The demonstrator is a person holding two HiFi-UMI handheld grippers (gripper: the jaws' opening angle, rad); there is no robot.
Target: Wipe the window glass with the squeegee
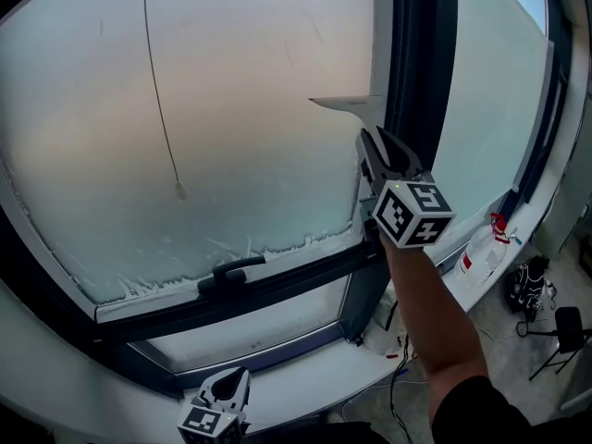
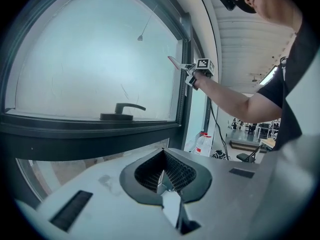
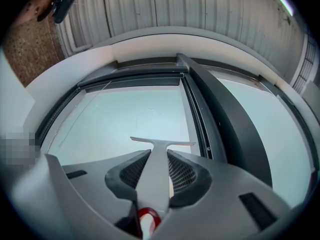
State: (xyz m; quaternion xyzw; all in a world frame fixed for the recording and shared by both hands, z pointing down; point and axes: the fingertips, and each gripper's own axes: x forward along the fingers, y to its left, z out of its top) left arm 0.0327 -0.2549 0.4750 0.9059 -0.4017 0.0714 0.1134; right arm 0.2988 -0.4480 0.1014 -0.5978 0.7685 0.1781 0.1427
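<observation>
While my left gripper (image 1: 225, 388) hangs low by the white sill (image 1: 324, 370), its fingers pressed together on nothing, the work sits with the right side. I judge this to be a wiping stroke being set up, with most of the pane yet to do.

Just beyond the sill is a dark lever handle (image 1: 231, 271) on the lower frame rail, of moulded, matte plastic.

Farther up is my right gripper (image 1: 381, 155), pinching the squeegee (image 1: 351, 105) by its flat, pale handle. The ribbed black pads (image 3: 187, 171) bear on both faces, and a red loop shows at the butt end. The head is a thin, straight T-bar, held high at the right of the window glass (image 1: 231, 109), close beside the dark upright frame (image 1: 421, 54). I cannot tell whether the blade edge meets the pane.

The glass is milky and filmed over, with a ragged, crusty fringe along its bottom edge. A thin cord (image 1: 157, 91) with a small weight hangs down the left part.

Next move, as I judge it: seat the blade flat with even pressure and draw it down toward that fringe, keeping the bar's end off the frame.
</observation>
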